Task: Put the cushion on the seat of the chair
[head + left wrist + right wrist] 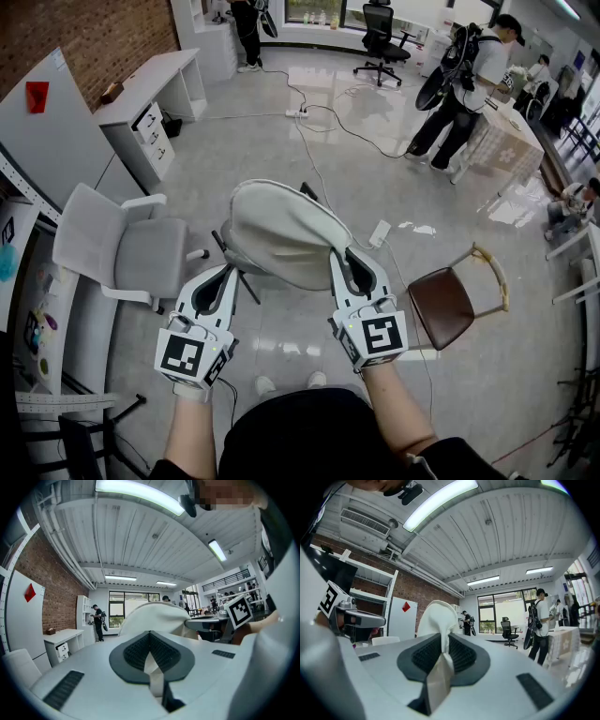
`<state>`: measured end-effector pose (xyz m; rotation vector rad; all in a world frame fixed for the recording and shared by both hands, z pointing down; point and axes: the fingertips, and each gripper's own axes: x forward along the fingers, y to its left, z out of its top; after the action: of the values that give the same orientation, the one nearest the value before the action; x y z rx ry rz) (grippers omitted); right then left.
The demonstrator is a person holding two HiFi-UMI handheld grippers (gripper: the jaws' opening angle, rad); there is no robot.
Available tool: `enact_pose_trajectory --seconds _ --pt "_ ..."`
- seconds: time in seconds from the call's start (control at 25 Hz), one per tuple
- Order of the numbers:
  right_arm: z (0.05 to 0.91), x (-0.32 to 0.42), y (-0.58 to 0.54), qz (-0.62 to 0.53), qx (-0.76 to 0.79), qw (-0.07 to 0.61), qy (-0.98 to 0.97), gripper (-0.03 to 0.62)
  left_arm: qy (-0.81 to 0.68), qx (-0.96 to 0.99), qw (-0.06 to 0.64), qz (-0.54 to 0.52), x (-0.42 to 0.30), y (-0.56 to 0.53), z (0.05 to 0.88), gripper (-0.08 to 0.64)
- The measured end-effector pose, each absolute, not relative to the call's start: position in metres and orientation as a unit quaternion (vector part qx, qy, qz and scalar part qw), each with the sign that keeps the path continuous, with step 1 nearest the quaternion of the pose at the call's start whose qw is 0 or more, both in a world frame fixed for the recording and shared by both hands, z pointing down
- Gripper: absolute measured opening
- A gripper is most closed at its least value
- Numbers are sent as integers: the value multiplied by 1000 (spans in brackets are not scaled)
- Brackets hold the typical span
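Observation:
I hold a cream cushion (281,234) up in the air with both grippers, level in front of me. My left gripper (228,274) is shut on its near left edge, with cream fabric pinched between the pads (151,651). My right gripper (345,262) is shut on its near right edge, a fold of cushion (438,618) rising from the jaws. A chair with a brown seat (442,305) stands on the floor to the right. A grey armchair (141,253) stands to the left. Dark chair legs (225,248) show under the cushion; what they carry is hidden.
A white desk with drawers (150,103) lines the brick wall at left. Cables and a power strip (380,232) lie on the glossy floor. A person with a backpack (464,89) stands at the back right beside a table (511,141). A black office chair (380,37) stands far back.

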<state>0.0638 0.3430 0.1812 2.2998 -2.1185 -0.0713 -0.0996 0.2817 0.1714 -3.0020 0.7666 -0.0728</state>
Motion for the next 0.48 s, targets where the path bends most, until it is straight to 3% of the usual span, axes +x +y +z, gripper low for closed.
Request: enact_pose_trajectory --seconds 0.48 --pt "177 17 323 -34 732 22 -681 60 230 -973 11 0 -140 273 176 11"
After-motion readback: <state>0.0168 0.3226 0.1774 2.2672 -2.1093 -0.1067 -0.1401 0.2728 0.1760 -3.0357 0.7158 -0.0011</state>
